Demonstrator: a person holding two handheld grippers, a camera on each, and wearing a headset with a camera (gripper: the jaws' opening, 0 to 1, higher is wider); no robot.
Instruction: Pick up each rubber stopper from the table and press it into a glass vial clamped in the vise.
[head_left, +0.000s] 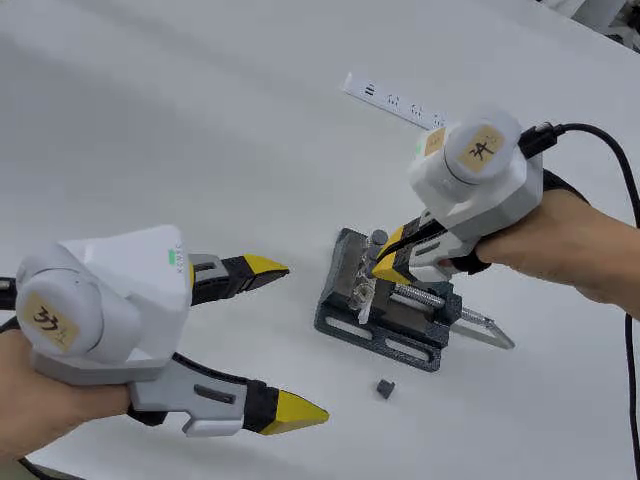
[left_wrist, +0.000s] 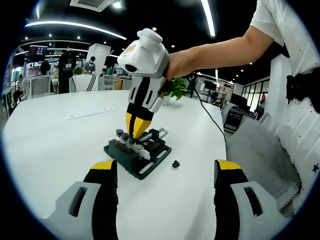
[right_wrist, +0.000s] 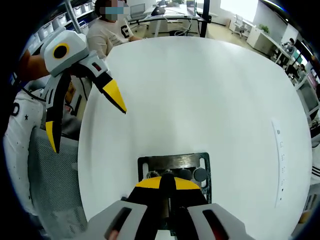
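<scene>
While leaving the fingers of right gripper (head_left: 385, 265) pinched together down at the vise (head_left: 345, 325) (can't tell if holding anything), go grab the loose rubber stopper (head_left: 385, 388) on the tabletop (head_left: 200, 120) just beside it, dead ahead of left gripper (head_left: 305, 340) and its wide-open, empty fingers.

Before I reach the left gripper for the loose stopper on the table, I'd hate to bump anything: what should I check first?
1. Left gripper jaws open: ok.
2. Small dark rubber stopper lies free on the white table, near the dark grey metal vise: ok.
3. Right gripper clear of the vise: not ok, its shut tips are down at the vise top.
4. Anything held between the right tips: cannot tell.
5. A free place in the vise for it: cannot tell.
</scene>
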